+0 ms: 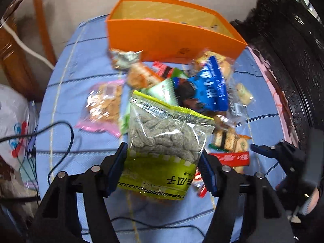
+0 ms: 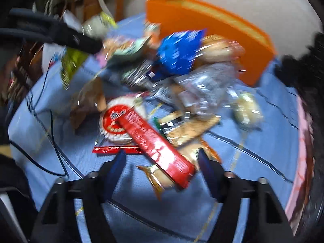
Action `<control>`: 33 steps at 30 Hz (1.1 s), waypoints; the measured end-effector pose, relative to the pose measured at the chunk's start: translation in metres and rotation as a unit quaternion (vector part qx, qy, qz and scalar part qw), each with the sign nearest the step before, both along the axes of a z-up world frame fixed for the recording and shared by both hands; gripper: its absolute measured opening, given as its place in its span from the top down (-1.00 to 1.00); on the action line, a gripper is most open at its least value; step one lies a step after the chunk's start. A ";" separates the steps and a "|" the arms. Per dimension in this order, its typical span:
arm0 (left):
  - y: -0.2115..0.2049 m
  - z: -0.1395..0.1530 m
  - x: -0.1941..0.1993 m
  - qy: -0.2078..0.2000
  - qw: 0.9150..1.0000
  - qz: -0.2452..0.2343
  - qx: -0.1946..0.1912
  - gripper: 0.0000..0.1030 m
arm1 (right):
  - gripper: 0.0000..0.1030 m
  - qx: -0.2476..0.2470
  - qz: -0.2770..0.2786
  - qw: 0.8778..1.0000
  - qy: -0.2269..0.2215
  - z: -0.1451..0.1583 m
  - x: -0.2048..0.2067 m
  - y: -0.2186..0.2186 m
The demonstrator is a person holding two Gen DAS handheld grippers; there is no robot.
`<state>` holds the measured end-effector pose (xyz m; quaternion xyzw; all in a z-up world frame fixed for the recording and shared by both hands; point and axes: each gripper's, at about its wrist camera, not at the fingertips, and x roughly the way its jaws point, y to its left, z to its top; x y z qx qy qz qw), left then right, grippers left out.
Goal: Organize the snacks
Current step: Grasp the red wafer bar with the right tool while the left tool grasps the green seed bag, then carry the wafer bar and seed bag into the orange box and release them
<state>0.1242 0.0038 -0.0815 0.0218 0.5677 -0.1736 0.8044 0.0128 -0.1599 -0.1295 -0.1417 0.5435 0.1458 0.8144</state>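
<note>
Left wrist view: left gripper (image 1: 163,168) clamped on the lower half of a clear, yellow-green-edged bag of seeds (image 1: 166,139), lifted clear of the blue tablecloth (image 1: 85,64). Orange box (image 1: 172,38) at the far side, open top, something already inside (too little visible to name). Snack pile just in front of it: blue packet (image 1: 210,85), pink-edged cracker pack (image 1: 105,105) off to the left, red bar (image 1: 232,158) near right.

Right wrist view, badly blurred: right gripper (image 2: 162,170) down over the near end of the long red bar (image 2: 156,139), which lies slanted across a round red-and-white pack (image 2: 119,119). Bar end and a gold-edged wrapper (image 2: 160,178) both between the fingers; pads closing on either? Can't tell, too smeared.

Looks like mid-transfer for the seeds: grabbed, not yet boxed. Next up, probably: carry far over the pile, clear the box's near wall, let go above the opening. For the right side, needs a clean pinch on the bar alone, not the wrapper under it.
</note>
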 end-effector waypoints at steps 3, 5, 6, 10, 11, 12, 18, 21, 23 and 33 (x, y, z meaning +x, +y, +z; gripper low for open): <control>0.016 -0.004 -0.004 0.009 1.000 0.015 -0.002 -0.26 | -0.30 -0.026 0.023 0.999 0.006 -0.013 0.011 0.009; 0.022 -0.008 -0.006 0.014 1.000 0.023 -0.001 -0.26 | -0.04 -0.033 0.030 0.999 0.019 -0.019 0.020 0.012; 0.025 -0.009 -0.007 0.016 1.000 0.025 -0.001 -0.26 | 0.18 -0.045 0.037 0.998 0.025 -0.024 0.023 0.014; 0.029 -0.014 -0.007 0.026 0.999 0.032 -0.003 -0.26 | 0.54 -0.008 0.023 0.998 0.054 -0.011 0.035 0.005; 0.030 -0.013 -0.007 0.025 0.999 0.032 -0.005 -0.26 | 0.54 0.005 0.013 0.998 0.054 -0.005 0.036 0.001; 0.029 -0.011 -0.007 0.023 0.999 0.030 -0.008 -0.26 | 0.54 0.024 0.005 0.998 0.055 0.003 0.035 -0.005; 0.014 0.005 -0.002 0.008 1.000 0.006 -0.024 -0.26 | 0.54 0.112 -0.049 0.991 0.054 0.034 0.026 -0.036; 0.004 0.015 0.001 0.001 1.000 -0.005 -0.030 -0.26 | 0.54 0.154 -0.059 0.985 0.053 0.049 0.020 -0.044; -0.002 0.024 0.003 -0.005 0.999 -0.013 -0.037 -0.26 | 0.54 0.177 -0.063 0.981 0.045 0.060 0.021 -0.052; -0.019 0.082 0.049 -0.061 0.995 -0.030 -0.077 -0.26 | 0.54 0.205 -0.074 0.973 -0.073 0.137 0.062 -0.069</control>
